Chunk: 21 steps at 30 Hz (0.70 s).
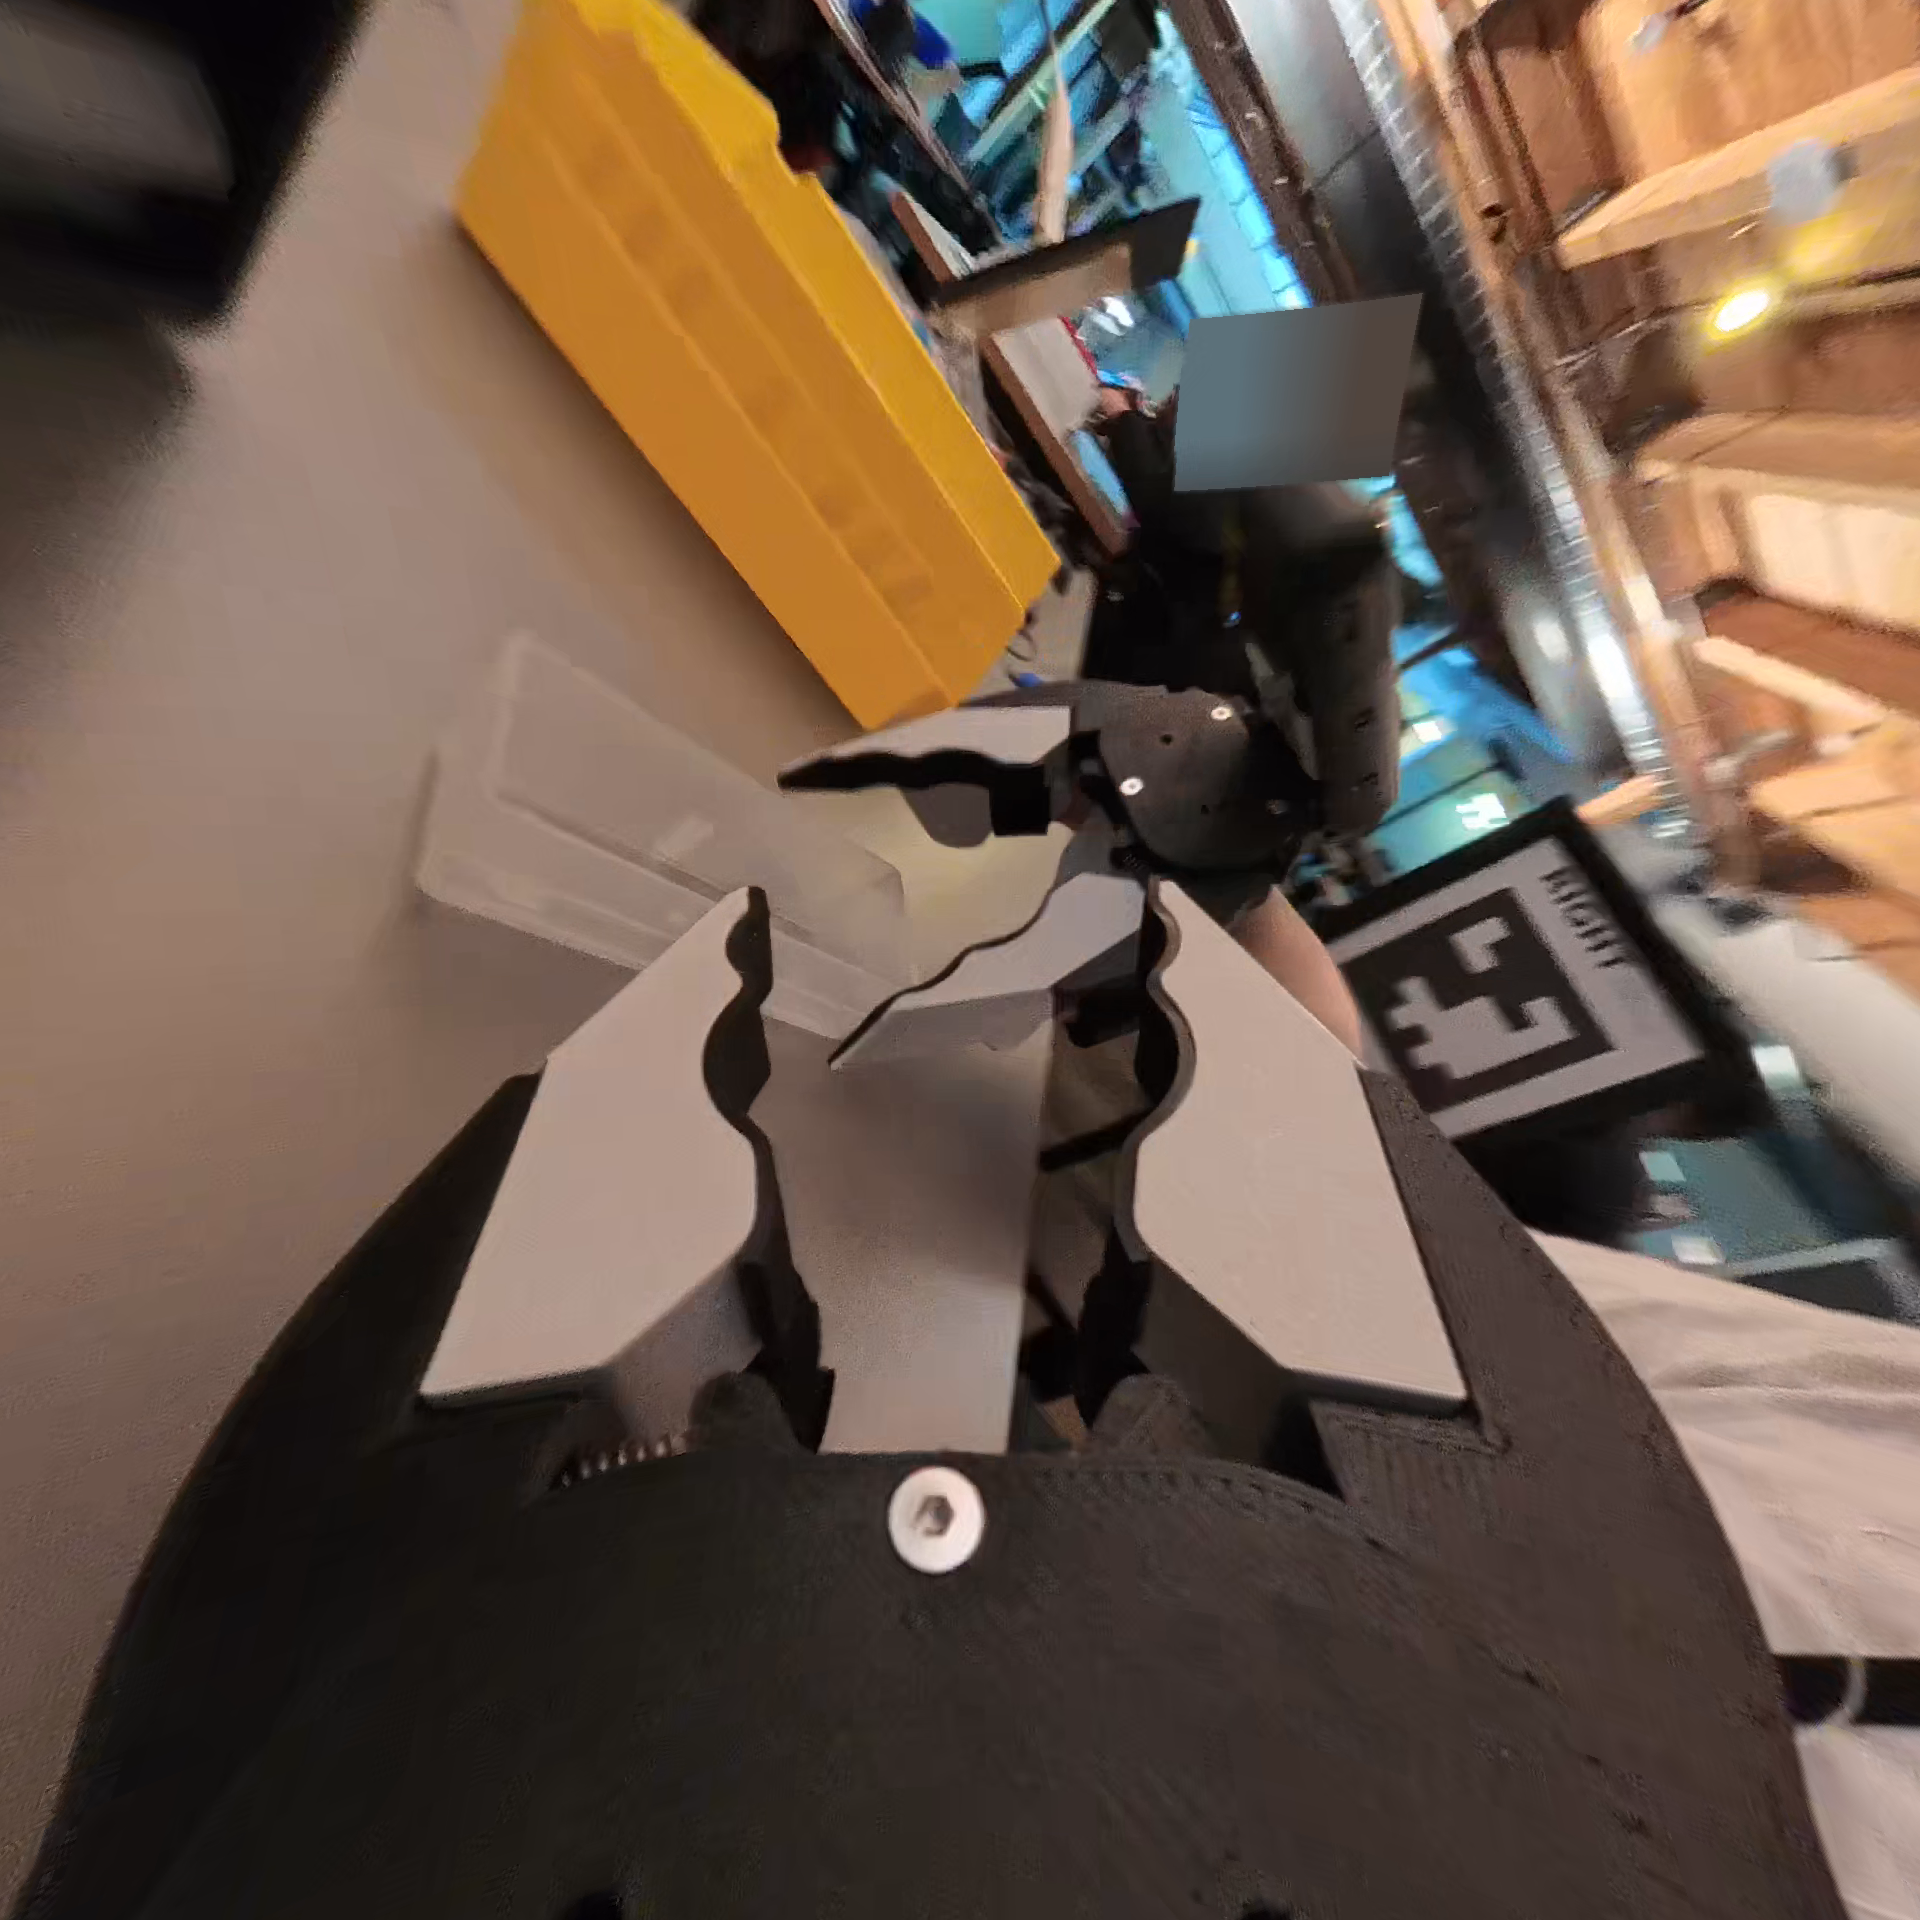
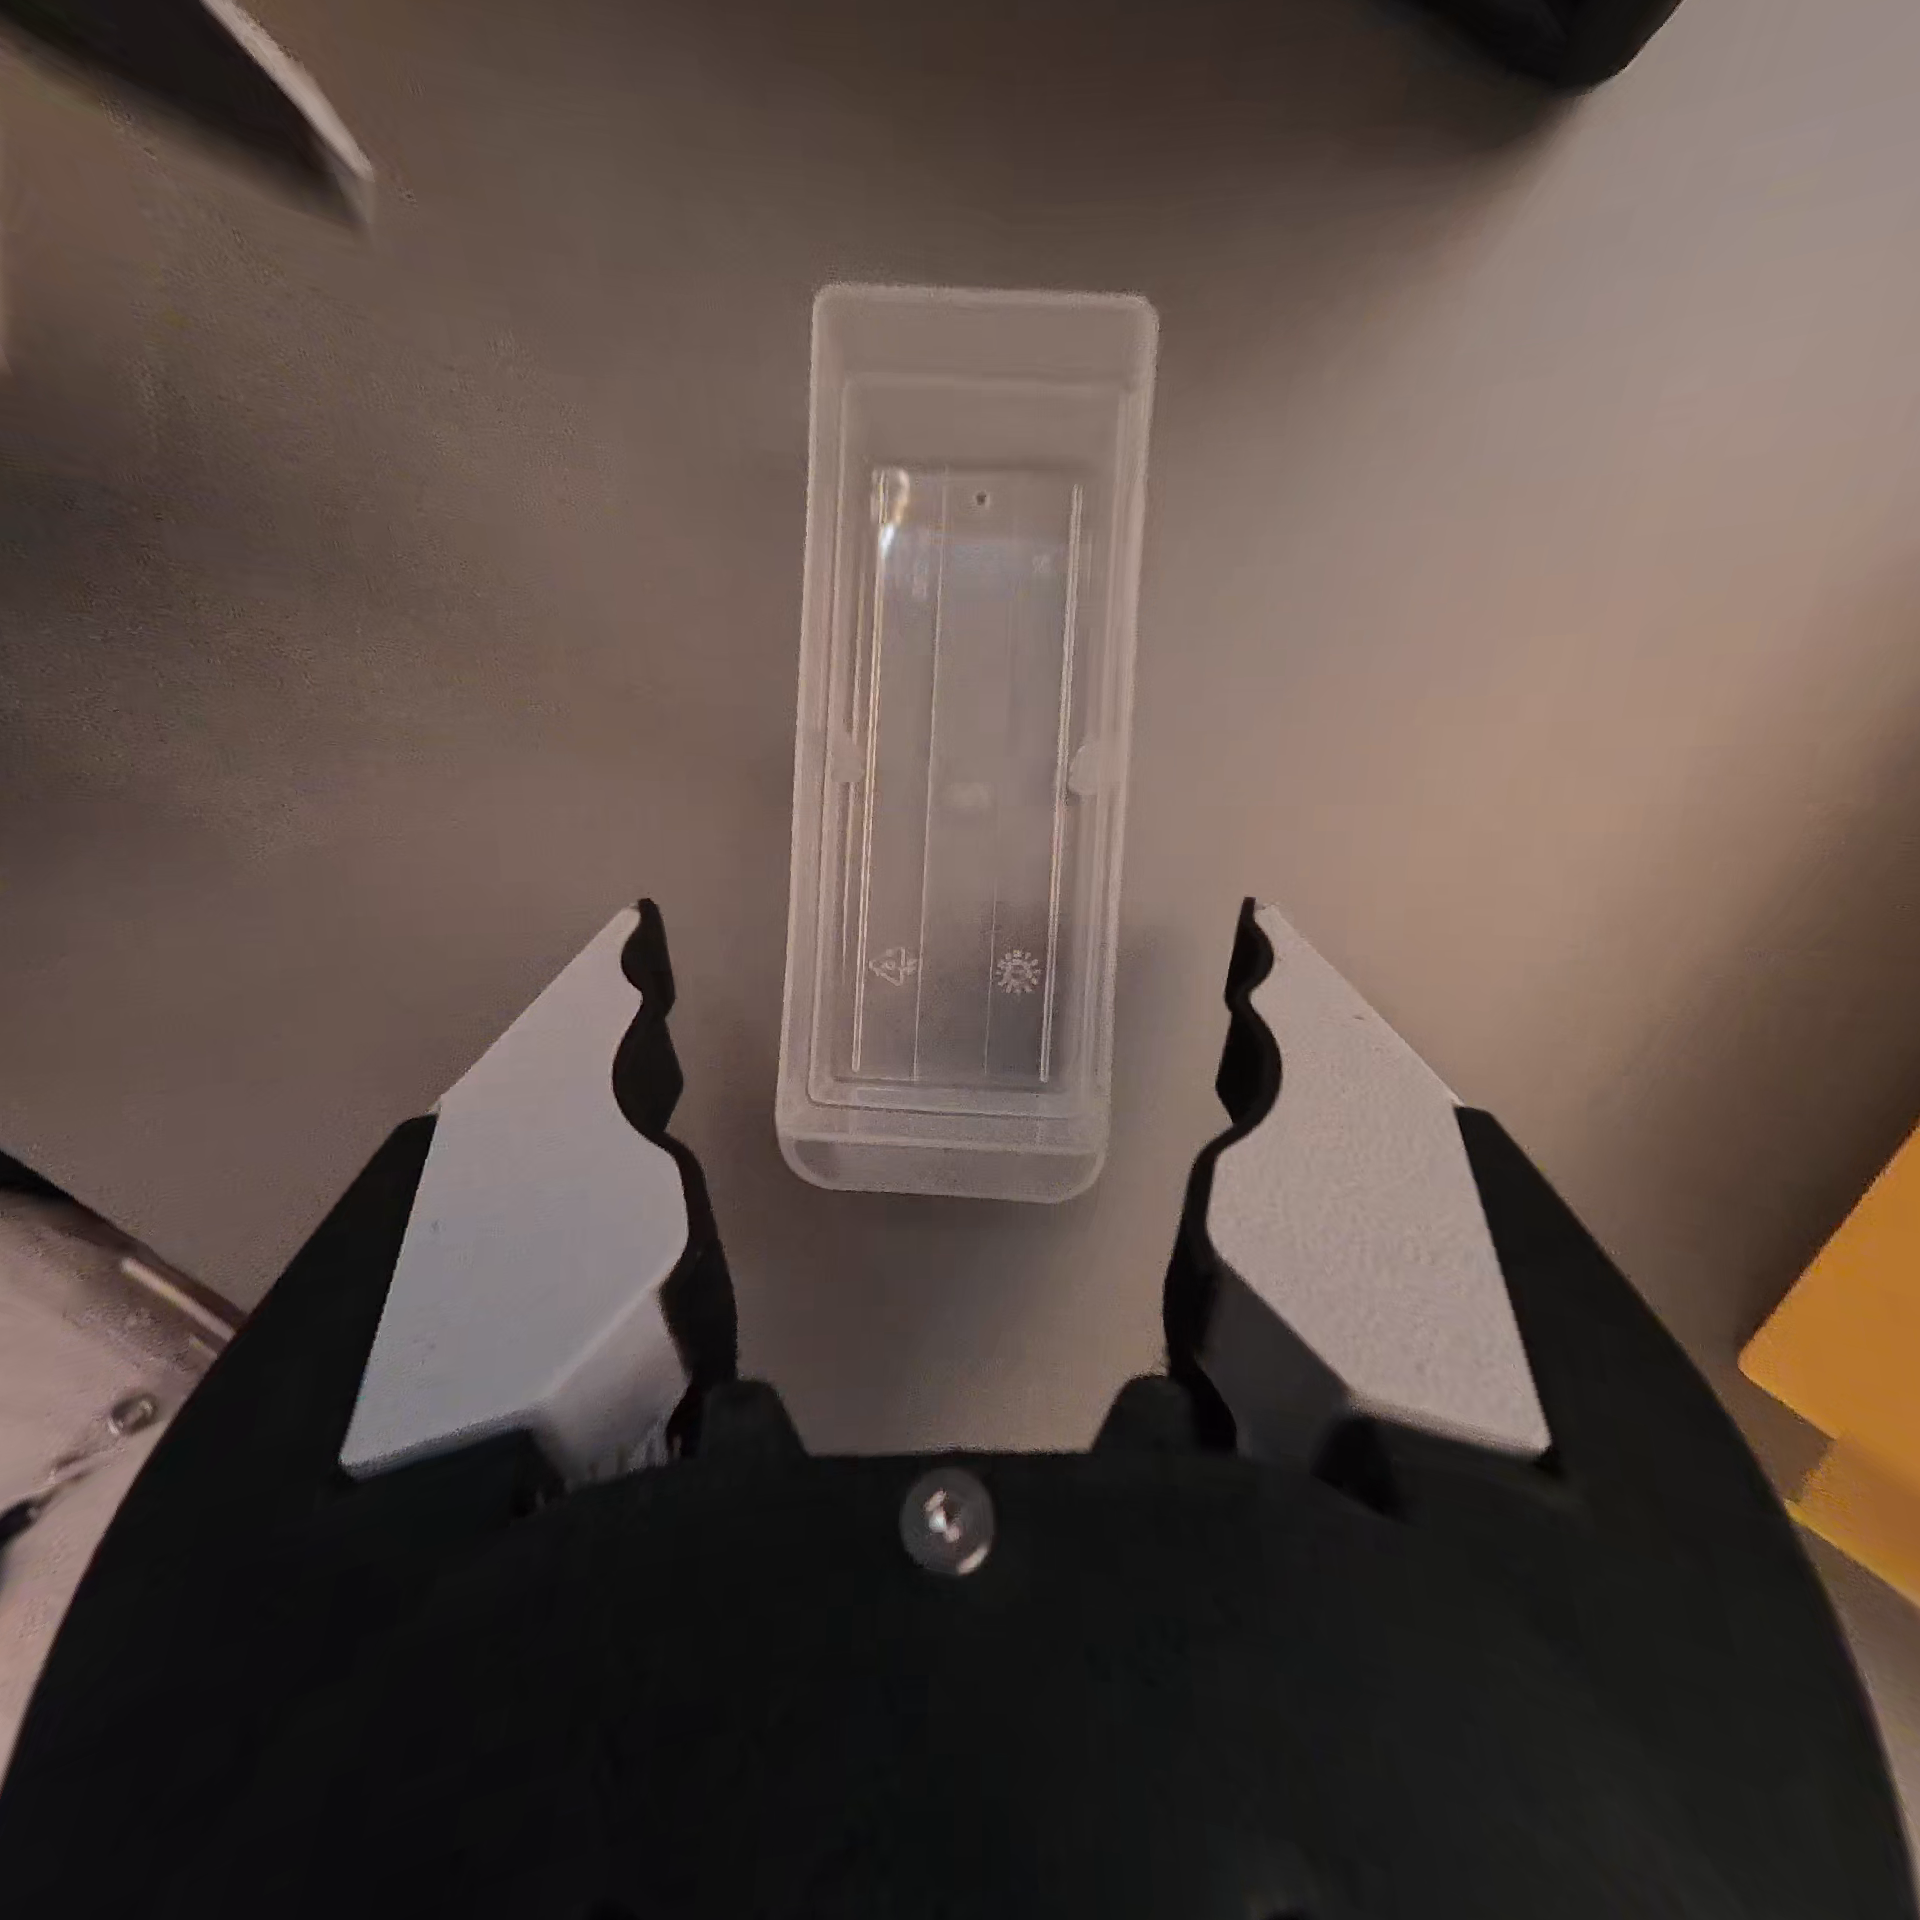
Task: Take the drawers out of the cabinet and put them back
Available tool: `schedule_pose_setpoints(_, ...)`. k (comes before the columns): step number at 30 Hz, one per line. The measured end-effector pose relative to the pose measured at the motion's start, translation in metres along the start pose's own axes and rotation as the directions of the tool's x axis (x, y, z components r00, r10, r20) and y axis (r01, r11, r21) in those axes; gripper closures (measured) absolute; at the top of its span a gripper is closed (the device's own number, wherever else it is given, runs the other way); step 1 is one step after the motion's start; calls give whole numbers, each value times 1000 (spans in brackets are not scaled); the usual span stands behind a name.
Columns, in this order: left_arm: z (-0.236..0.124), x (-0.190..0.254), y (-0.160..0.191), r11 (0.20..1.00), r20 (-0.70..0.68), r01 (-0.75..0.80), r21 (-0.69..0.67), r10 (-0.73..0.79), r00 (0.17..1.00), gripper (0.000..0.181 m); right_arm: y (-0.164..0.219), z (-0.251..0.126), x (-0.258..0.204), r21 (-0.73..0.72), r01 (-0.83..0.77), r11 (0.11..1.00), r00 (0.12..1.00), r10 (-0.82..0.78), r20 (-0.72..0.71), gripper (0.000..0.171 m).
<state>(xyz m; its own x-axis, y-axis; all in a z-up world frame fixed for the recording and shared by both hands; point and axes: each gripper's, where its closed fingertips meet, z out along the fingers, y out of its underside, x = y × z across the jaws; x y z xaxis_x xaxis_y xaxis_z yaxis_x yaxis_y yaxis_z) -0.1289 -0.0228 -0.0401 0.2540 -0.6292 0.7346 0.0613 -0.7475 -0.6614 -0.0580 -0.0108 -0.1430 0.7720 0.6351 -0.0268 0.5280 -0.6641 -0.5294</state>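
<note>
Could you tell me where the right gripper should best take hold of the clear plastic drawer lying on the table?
Probably across the drawer's near short end, from above. It lies open side up, lengthwise between the open right gripper's fingers, narrower than their gap.

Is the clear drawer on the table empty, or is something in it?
Empty: the clear drawer lies open side up, its bare bottom showing.
</note>
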Motion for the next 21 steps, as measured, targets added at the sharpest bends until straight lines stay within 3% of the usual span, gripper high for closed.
schedule_pose_setpoints(1,-12,4,-12,997,44,-80,19,79,996,112,4,4,-1,-53,16,998,1000,-16,-4,66)
schedule_pose_setpoints(5,-66,8,-77,911,278,-403,83,367,888,108,10,10,-2,-165,79,983,997,-81,-5,103)
schedule_pose_setpoints(12,-129,14,-207,740,416,-664,107,573,706,97,11,14,-3,-196,94,976,995,-89,34,103)
schedule_pose_setpoints(13,-130,15,-218,719,382,-689,98,612,693,106,11,14,-2,-199,100,975,995,-96,32,105)
schedule_pose_setpoints(15,-130,13,-235,716,302,-692,94,642,705,157,11,13,-2,-207,112,972,994,-107,36,106)
schedule_pose_setpoints(16,-130,11,-244,729,263,-676,107,635,727,174,11,13,-2,-209,115,971,993,-109,39,107)
schedule_pose_setpoints(18,-129,11,-256,757,164,-638,143,617,769,181,12,13,-3,-212,119,970,993,-112,44,107)
schedule_pose_setpoints(21,-126,-4,-267,764,132,-635,117,621,772,181,12,13,-3,-217,121,969,992,-113,46,104)
